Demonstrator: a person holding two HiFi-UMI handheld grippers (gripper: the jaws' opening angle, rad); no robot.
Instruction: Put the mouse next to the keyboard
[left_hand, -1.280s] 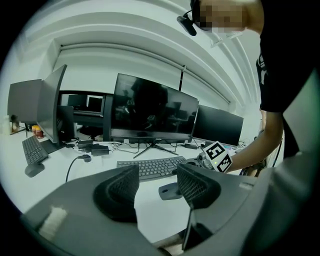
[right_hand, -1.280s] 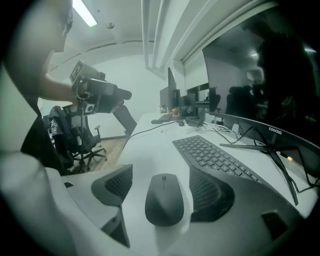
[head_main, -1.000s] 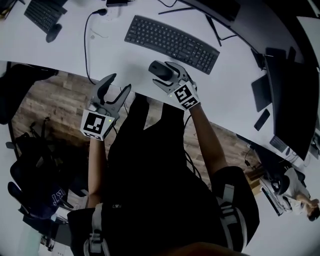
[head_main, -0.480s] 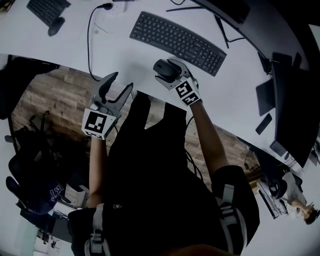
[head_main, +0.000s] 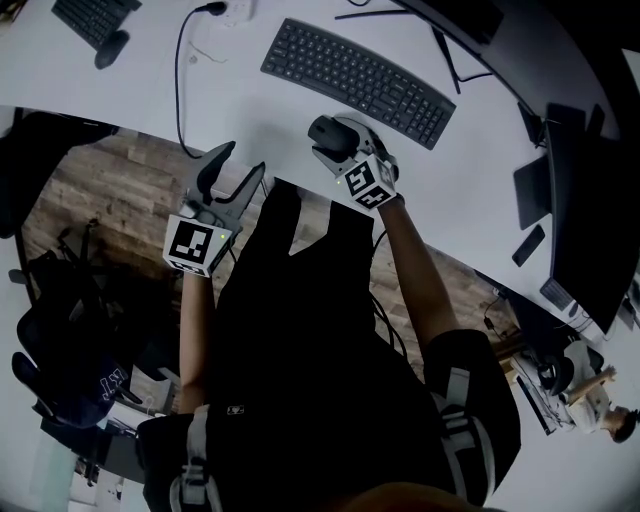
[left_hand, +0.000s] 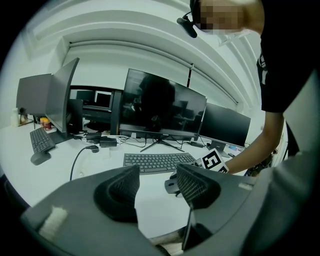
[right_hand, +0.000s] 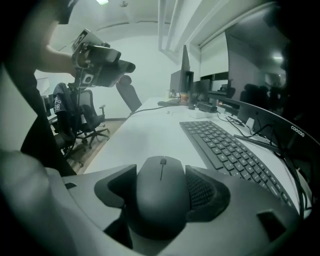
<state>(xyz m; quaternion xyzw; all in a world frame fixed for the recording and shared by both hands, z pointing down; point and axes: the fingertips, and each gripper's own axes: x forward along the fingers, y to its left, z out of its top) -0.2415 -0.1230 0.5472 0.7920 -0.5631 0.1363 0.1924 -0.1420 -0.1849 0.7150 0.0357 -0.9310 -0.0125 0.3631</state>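
The dark mouse (head_main: 322, 130) lies on the white desk (head_main: 250, 115), near its front edge and in front of the black keyboard (head_main: 357, 80). My right gripper (head_main: 331, 141) is around the mouse with its jaws closing. In the right gripper view both pads touch the sides of the mouse (right_hand: 161, 175), and the keyboard (right_hand: 225, 147) runs off to the right. My left gripper (head_main: 240, 162) hangs open and empty past the desk edge, over the wood floor. In the left gripper view its jaws (left_hand: 157, 185) point at the keyboard (left_hand: 157, 162).
A second keyboard (head_main: 95, 15) and mouse (head_main: 108, 48) lie at the far left of the desk. A black cable (head_main: 180, 80) runs to the desk edge. Monitors (head_main: 580, 200) stand at the right. An office chair (head_main: 70, 350) stands on the floor at the left.
The right gripper's jaws have narrowed onto the mouse's sides. The mouse keeps its place in front of the keyboard. The left gripper has hardly moved.
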